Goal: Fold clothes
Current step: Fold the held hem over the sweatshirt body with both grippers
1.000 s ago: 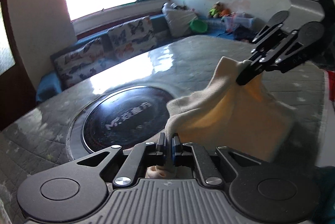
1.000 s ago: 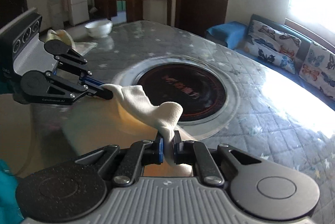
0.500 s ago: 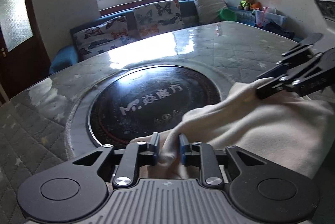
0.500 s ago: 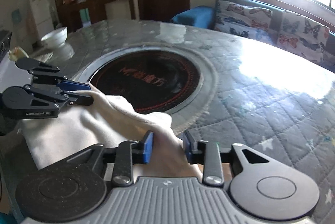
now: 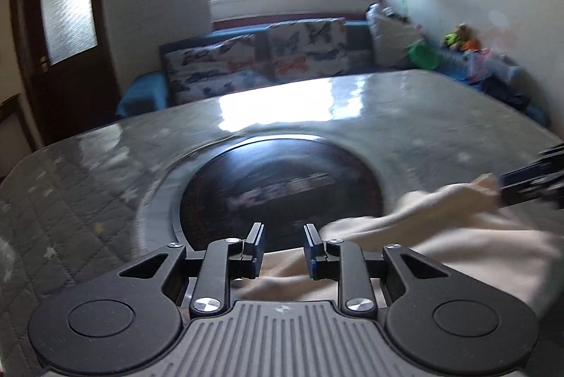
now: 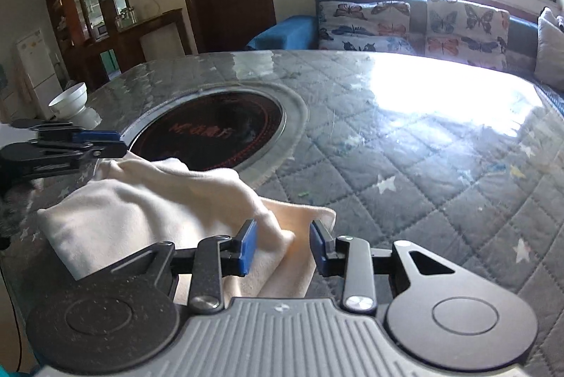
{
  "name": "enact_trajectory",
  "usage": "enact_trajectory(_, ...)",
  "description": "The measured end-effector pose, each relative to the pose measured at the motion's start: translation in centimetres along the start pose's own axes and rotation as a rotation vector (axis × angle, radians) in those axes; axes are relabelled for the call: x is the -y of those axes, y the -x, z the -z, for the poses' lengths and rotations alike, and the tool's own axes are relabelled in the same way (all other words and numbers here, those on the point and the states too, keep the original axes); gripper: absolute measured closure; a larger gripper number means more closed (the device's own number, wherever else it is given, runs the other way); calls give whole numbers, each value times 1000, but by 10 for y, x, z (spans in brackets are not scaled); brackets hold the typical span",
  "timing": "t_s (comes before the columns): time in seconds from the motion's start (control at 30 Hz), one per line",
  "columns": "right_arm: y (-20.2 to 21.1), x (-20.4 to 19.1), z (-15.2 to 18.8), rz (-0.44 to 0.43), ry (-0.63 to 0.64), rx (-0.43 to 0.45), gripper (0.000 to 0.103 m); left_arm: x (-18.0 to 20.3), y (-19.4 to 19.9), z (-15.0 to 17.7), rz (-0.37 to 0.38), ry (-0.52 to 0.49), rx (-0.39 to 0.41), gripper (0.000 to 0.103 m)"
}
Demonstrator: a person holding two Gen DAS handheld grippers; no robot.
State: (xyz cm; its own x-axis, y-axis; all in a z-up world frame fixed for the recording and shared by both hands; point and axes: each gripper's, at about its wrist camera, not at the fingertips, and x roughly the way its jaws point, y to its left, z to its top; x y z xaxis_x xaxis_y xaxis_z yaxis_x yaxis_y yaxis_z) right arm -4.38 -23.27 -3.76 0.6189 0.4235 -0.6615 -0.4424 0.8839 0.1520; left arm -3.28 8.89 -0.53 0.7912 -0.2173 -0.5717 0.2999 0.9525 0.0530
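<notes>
A cream cloth (image 5: 440,236) lies folded on the quilted table (image 5: 88,200), beside the round dark plate (image 5: 282,186) set into it. My left gripper (image 5: 283,250) is open just above the cloth's near edge, with nothing pinched. In the right wrist view the cloth (image 6: 141,211) is heaped, and one corner lies loose between the jaws of my open right gripper (image 6: 283,246). Each gripper shows in the other's view: the right gripper (image 5: 502,188) at the cloth's far right end, and the left gripper (image 6: 120,142) at its far left end.
A white bowl (image 6: 70,98) stands at the table's far left edge. A sofa with butterfly cushions (image 6: 416,24) runs under the window behind the table. The grey quilted cover (image 6: 423,165) stretches to the right under glare.
Both grippers came down to the table with the cloth and opened, letting go of it. The cloth, held up and stretched before, now rests on the table.
</notes>
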Motion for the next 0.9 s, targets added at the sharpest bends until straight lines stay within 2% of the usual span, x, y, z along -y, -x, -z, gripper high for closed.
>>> enact_trajectory(0.13,-8,0,6,2,-3,-12,72,28,13,3,86,-21,4,77)
enact_trajectory(0.2,-11,-1,9,2,-2,-16,75,40,16,6,124,-30,-2,77)
enact_trajectory(0.33,-9,-7,9,8,28,-4,96,60,15,11,164,-55,-9,77)
enact_trajectory(0.37,-7,-10,8,19,43,2,98,64,14,12,170,-62,-11,77)
enact_trajectory(0.53,3,-19,1,98,114,56,98,71,8,19,188,-73,-36,77)
enact_trajectory(0.67,-14,-12,8,94,90,4,96,66,5,22,194,-45,-53,76)
enact_trajectory(0.73,-12,-11,6,92,77,10,90,60,6,18,190,-29,-46,75)
enact_trajectory(0.9,4,-16,-9,41,63,49,89,43,1,2,160,17,-26,76)
